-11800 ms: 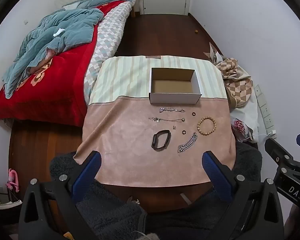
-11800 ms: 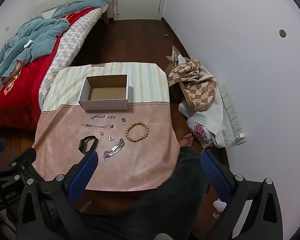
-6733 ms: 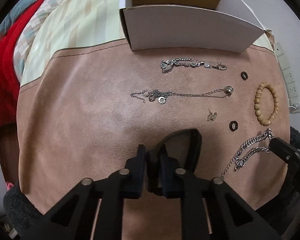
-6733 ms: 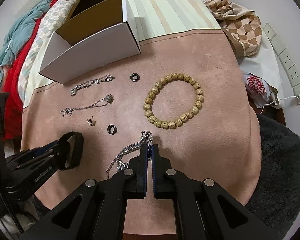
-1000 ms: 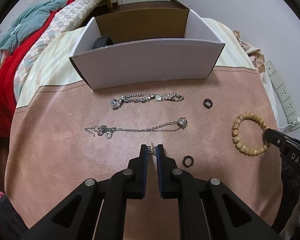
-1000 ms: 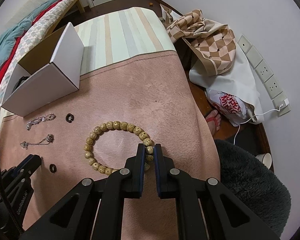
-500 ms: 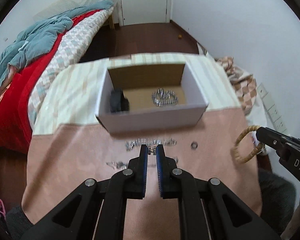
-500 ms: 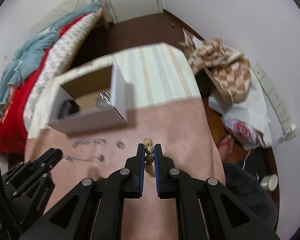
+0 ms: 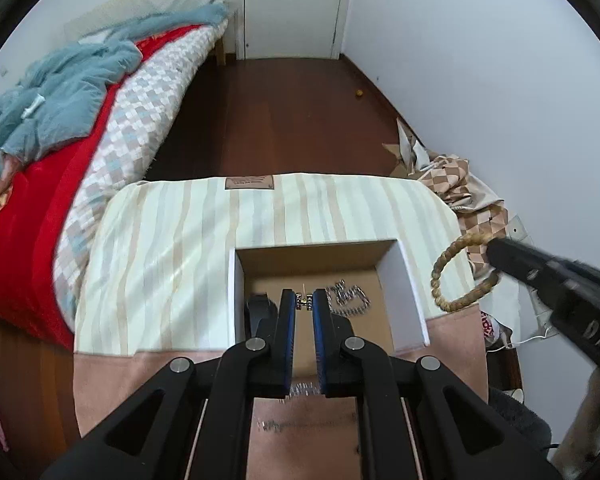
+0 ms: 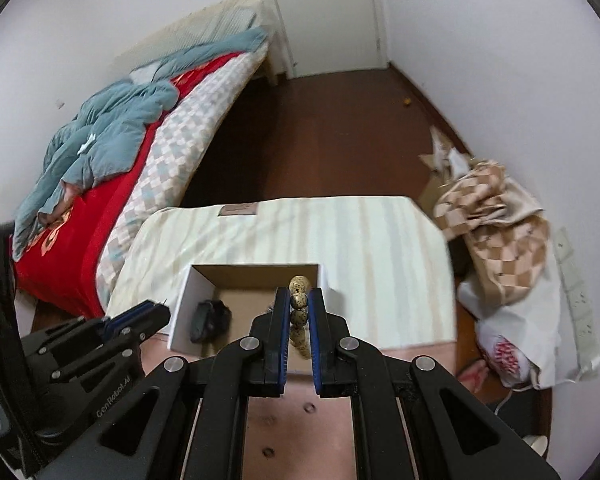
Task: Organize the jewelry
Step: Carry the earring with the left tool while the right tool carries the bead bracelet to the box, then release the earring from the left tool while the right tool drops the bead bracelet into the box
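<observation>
**Both loads over box, release risk**

Box (image 9: 410, 292) on counter (image 9: 160, 248) already holds band (image 9: 259, 308) and chain (image 9: 348, 298). Right gripper (image 10: 300, 300) fingers clamp bead bracelet (image 9: 444, 280) near the right wall; could snag the rim. Left gripper (image 9: 304, 302) pinches small charm (image 9: 304, 300); may stick or bounce out.

White walls (image 9: 460, 60) and a white door (image 9: 294, 8) close off a dark wood floor (image 9: 292, 120). A bed (image 9: 60, 160) with a red cover and a rumpled blue quilt (image 9: 60, 80) lines one side; checkered cloth (image 10: 496, 220) is heaped opposite.
</observation>
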The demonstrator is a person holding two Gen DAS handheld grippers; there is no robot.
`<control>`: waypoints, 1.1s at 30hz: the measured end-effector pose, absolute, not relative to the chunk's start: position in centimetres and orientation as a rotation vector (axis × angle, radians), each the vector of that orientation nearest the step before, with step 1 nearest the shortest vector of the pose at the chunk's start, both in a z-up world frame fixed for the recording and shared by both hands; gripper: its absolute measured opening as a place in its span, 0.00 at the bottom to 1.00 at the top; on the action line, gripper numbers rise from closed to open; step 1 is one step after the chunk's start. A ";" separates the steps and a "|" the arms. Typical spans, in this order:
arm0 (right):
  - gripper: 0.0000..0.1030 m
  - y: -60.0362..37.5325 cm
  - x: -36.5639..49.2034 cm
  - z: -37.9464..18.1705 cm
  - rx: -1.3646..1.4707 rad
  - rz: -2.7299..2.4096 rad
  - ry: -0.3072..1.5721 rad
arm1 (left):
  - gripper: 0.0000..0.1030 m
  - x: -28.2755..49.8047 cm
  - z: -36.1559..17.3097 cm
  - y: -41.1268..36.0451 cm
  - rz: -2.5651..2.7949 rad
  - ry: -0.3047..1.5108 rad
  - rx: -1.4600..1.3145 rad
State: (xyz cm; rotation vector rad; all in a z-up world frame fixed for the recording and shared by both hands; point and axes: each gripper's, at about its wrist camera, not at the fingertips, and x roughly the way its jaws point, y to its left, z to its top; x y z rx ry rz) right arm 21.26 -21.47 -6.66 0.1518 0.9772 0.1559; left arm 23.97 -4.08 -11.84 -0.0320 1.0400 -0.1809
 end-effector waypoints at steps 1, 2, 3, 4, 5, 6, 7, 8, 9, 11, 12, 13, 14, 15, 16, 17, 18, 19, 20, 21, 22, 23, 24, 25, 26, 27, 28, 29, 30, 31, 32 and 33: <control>0.09 -21.1 22.3 -7.3 0.153 0.167 0.999 | 0.06 24.9 -12.3 -3.9 -0.183 1.061 -0.038; 0.09 -20.7 23.4 -8.1 0.158 0.175 1.024 | 0.06 25.8 -12.8 -3.7 -0.188 1.083 -0.042; 0.09 -20.5 24.2 -8.8 0.162 0.179 1.044 | 0.06 26.4 -13.3 -3.7 -0.190 1.099 -0.046; 0.09 -20.1 25.2 -9.8 0.162 0.188 1.069 | 0.06 27.1 -13.9 -3.5 -0.191 1.120 -0.051; 0.09 -19.8 26.0 -10.7 0.158 0.190 1.089 | 0.06 28.0 -14.7 -3.5 -0.194 1.145 -0.050; 0.09 -19.6 26.5 -11.5 0.154 0.188 1.102 | 0.06 28.6 -15.3 -3.5 -0.194 1.163 -0.050; 0.09 -19.4 27.1 -12.4 0.154 0.193 1.119 | 0.06 29.1 -15.7 -3.4 -0.197 1.177 -0.049; 0.09 -19.2 27.6 -13.1 0.157 0.193 1.134 | 0.06 29.8 -16.5 -3.5 -0.205 1.201 -0.049; 0.09 -19.0 28.2 -13.9 0.155 0.192 1.153 | 0.06 30.3 -17.0 -3.5 -0.207 1.218 -0.054; 0.09 -18.9 28.8 -15.1 0.159 0.199 1.175 | 0.06 31.2 -17.9 -3.5 -0.215 1.249 -0.064; 0.09 -18.8 29.1 -15.5 0.157 0.199 1.182 | 0.06 31.5 -18.3 -3.5 -0.215 1.260 -0.072; 0.09 -18.8 29.3 -15.8 0.155 0.199 1.188 | 0.07 31.7 -18.5 -3.5 -0.210 1.271 -0.082; 0.09 -18.8 29.5 -16.1 0.157 0.203 1.195 | 0.08 32.0 -18.7 -3.4 -0.206 1.283 -0.093; 0.09 -18.8 29.6 -16.5 0.163 0.212 1.208 | 0.09 32.2 -18.9 -3.3 -0.204 1.293 -0.106; 0.09 -18.8 29.7 -16.7 0.169 0.219 1.221 | 0.09 32.4 -19.0 -3.2 -0.201 1.302 -0.121; 0.09 -18.9 29.8 -17.0 0.170 0.221 1.232 | 0.09 32.6 -19.0 -3.1 -0.199 1.308 -0.131; 0.10 -19.1 29.9 -17.0 0.171 0.219 1.236 | 0.10 32.6 -18.9 -3.0 -0.198 1.310 -0.142; 0.10 -19.2 29.8 -17.1 0.168 0.214 1.240 | 0.10 32.7 -18.8 -2.8 -0.195 1.306 -0.145; 0.11 -19.3 29.8 -17.1 0.164 0.216 1.242 | 0.14 32.7 -18.5 -2.7 -0.184 1.296 -0.141; 0.14 -19.3 29.8 -17.0 0.166 0.217 1.243 | 0.22 32.6 -18.2 -2.6 -0.175 1.284 -0.139; 0.17 -19.5 29.5 -16.8 0.174 0.220 1.241 | 0.30 32.5 -17.8 -2.4 -0.166 1.271 -0.138; 0.25 -19.6 29.3 -16.6 0.177 0.223 1.235 | 0.49 32.4 -17.4 -2.3 -0.155 1.259 -0.137; 0.34 -19.6 29.1 -16.3 0.176 0.222 1.229 | 0.63 32.2 -16.9 -2.0 -0.145 1.240 -0.136; 0.37 -19.6 28.9 -16.0 0.174 0.221 1.221 | 0.65 31.9 -16.4 -1.8 -0.136 1.220 -0.132; 0.42 -19.7 28.7 -15.7 0.175 0.223 1.214 | 0.66 31.4 -15.7 -1.5 -0.120 1.195 -0.119; 0.45 -19.7 28.3 -15.4 0.175 0.224 1.207 | 0.68 31.0 -15.2 -1.2 -0.102 1.179 -0.104; 0.46 -19.8 27.9 -15.1 0.175 0.221 1.199 | 0.71 30.6 -14.9 -0.9 -0.084 1.165 -0.089; 0.49 -19.8 27.4 -14.8 0.172 0.219 1.191 | 0.78 30.1 -14.5 -0.5 -0.066 1.149 -0.079; 0.55 -19.8 27.1 -14.6 0.165 0.212 1.185 | 0.84 29.8 -14.4 -0.3 -0.053 1.137 -0.072; 0.60 -19.8 26.5 -14.4 0.147 0.194 1.176 | 0.87 29.0 -14.1 0.1 -0.027 1.117 -0.051; 0.71 -19.7 26.0 -14.3 0.130 0.180 1.169 | 0.93 28.5 -14.1 0.3 -0.006 1.106 -0.034; 0.81 -19.6 25.6 -14.2 0.113 0.165 1.165 | 0.97 27.8 -14.1 0.6 0.018 1.093 -0.014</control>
